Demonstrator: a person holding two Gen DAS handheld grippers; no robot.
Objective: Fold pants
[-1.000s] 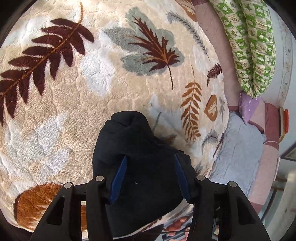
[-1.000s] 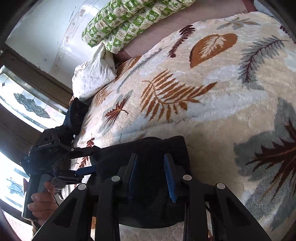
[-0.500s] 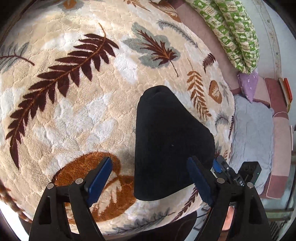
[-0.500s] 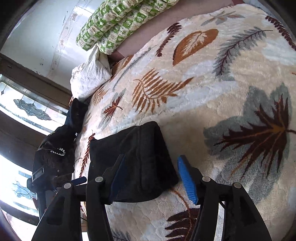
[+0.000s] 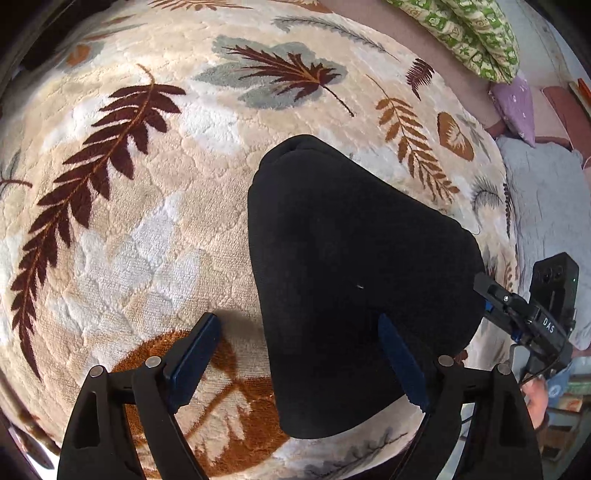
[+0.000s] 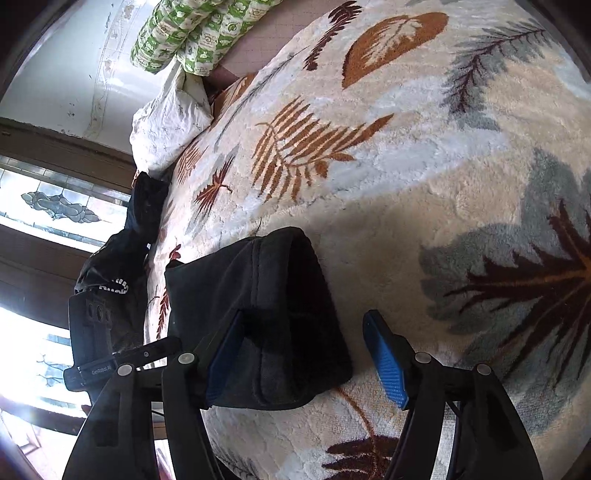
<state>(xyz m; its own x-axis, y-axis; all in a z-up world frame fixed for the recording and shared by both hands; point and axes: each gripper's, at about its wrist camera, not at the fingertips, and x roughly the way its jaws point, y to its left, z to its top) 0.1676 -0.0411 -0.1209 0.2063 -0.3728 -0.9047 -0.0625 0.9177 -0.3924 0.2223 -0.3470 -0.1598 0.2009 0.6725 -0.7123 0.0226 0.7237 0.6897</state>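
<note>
The black pants (image 5: 343, 266) lie folded into a compact bundle on the leaf-patterned blanket (image 5: 147, 221). They also show in the right wrist view (image 6: 258, 314). My left gripper (image 5: 299, 354) is open and empty, held above the bundle's near left edge. My right gripper (image 6: 306, 354) is open and empty, above the bundle's near right corner. The right gripper also shows at the right edge of the left wrist view (image 5: 532, 317). The left gripper shows at the left of the right wrist view (image 6: 110, 354).
A green patterned pillow (image 5: 476, 33) and a purple cushion (image 5: 513, 103) lie at the bed's far side. A grey sheet (image 5: 543, 206) lies to the right. A white pillow (image 6: 166, 122) and dark clothing (image 6: 122, 254) sit by the window (image 6: 55, 210).
Both grippers have let go of the pants, opened wide and pulled back and up. The folded bundle now rests on the blanket by itself.
</note>
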